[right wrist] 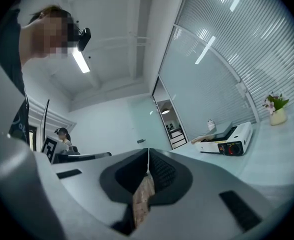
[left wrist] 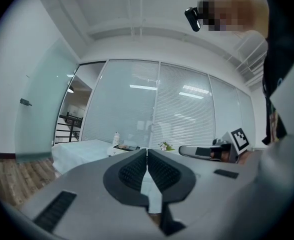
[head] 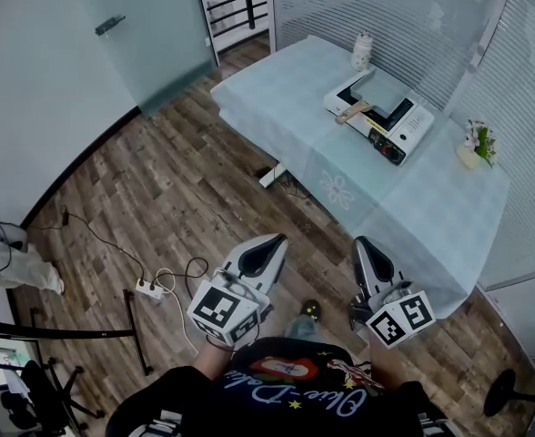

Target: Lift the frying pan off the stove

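Head view has the frying pan [head: 383, 92] sitting untouched on the portable stove [head: 415, 124] across the tabletop [head: 277, 98], with the left gripper [head: 269, 244] and right gripper [head: 366, 246] well apart from it, fingers together and empty: approach, grasp and lift not yet done.

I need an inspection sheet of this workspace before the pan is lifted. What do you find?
Surface: cloth-covered table, tidy.
Job's things: frying pan sits on the stove.
Clutter: bottle behind the stove; flower pot at the table's right end.
Grippers: left gripper and right gripper shut, empty, away from the table.
Cables: power strip with cords on the wooden floor.
Surroundings: blinds, glass door.
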Tool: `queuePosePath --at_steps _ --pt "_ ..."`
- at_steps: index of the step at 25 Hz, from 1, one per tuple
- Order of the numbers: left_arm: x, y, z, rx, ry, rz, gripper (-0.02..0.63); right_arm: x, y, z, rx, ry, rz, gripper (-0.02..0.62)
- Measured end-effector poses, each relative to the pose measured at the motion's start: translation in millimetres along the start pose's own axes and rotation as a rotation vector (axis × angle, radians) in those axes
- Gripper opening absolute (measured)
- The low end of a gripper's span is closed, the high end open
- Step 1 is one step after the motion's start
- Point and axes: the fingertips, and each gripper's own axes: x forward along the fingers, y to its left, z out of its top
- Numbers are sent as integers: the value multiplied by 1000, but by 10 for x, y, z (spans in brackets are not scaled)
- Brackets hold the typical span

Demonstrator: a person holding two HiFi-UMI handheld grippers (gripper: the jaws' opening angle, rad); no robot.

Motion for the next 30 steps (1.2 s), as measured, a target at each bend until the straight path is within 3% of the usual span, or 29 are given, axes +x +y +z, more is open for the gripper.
queuePosePath --at_steps 15,30 --pt "970 -63 120 22 -11 -25 8 146 -781 234 27 -22 25 2" --pt "1214 105 121 42 -7 23 8 359 -995 229 58 -12 61 2"
